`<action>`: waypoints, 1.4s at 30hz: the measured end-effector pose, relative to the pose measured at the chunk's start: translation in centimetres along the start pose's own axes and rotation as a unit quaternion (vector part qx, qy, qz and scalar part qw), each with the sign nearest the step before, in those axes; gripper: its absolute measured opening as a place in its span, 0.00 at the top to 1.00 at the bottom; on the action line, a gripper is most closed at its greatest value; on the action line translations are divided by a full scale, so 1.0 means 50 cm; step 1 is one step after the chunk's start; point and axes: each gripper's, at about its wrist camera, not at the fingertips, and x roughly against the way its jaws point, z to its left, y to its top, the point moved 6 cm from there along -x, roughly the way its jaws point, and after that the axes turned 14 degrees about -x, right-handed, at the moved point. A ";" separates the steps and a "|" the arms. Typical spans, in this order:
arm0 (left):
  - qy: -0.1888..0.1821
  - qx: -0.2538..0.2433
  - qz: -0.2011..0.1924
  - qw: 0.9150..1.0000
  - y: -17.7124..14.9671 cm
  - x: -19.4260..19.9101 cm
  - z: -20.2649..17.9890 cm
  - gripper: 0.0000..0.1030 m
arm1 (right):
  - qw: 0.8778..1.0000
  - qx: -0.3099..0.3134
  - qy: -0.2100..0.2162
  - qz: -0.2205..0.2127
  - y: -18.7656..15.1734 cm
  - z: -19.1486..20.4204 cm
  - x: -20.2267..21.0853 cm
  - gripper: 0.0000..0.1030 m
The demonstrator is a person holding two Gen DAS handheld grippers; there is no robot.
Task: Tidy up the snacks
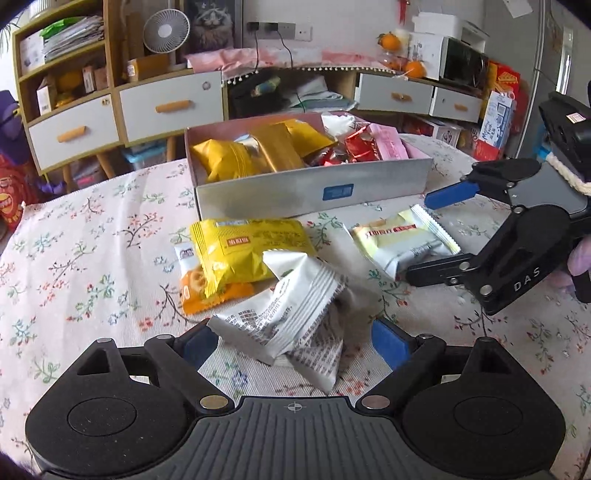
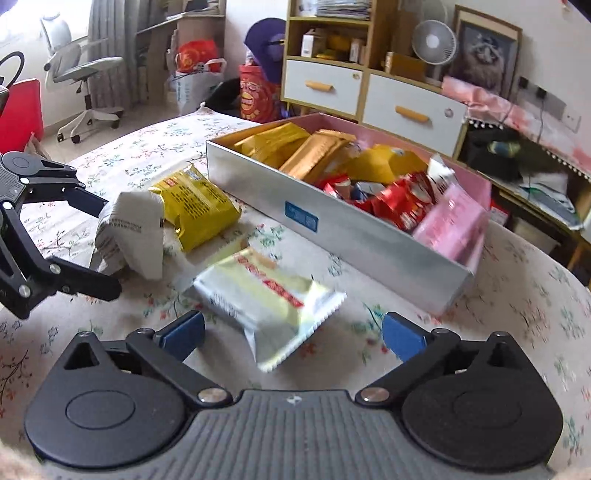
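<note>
A silver box (image 1: 310,192) with a pink inside holds yellow, gold, red and pink snack packs; it also shows in the right wrist view (image 2: 354,236). On the floral cloth lie a white crumpled pack (image 1: 288,317) (image 2: 129,232), a yellow pack (image 1: 243,251) (image 2: 195,206), an orange pack (image 1: 207,291) under it, and a pale yellow-white pack (image 1: 402,240) (image 2: 266,299). My left gripper (image 1: 295,341) (image 2: 103,243) is open around the white pack, pads apart from it. My right gripper (image 2: 291,334) (image 1: 421,236) is open around the pale pack.
The table (image 1: 92,258) has a floral cloth. Behind it stand a shelf unit with white drawers (image 1: 122,114), a fan (image 1: 166,33) and a microwave (image 1: 461,62). An office chair (image 2: 77,66) and red bags (image 2: 255,92) stand on the floor.
</note>
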 end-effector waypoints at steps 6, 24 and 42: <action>0.020 -0.026 -0.003 0.999 0.008 -0.005 0.005 0.11 | 1.000 0.028 -0.002 -0.008 0.017 0.019 -0.013 0.01; 0.007 -0.060 0.009 0.998 0.025 0.003 -0.028 0.20 | 0.998 0.029 0.048 0.023 0.016 0.069 -0.002 0.55; -0.006 -0.044 0.037 0.998 0.040 0.027 -0.055 0.54 | 0.999 0.000 0.014 0.032 0.007 0.049 0.037 0.57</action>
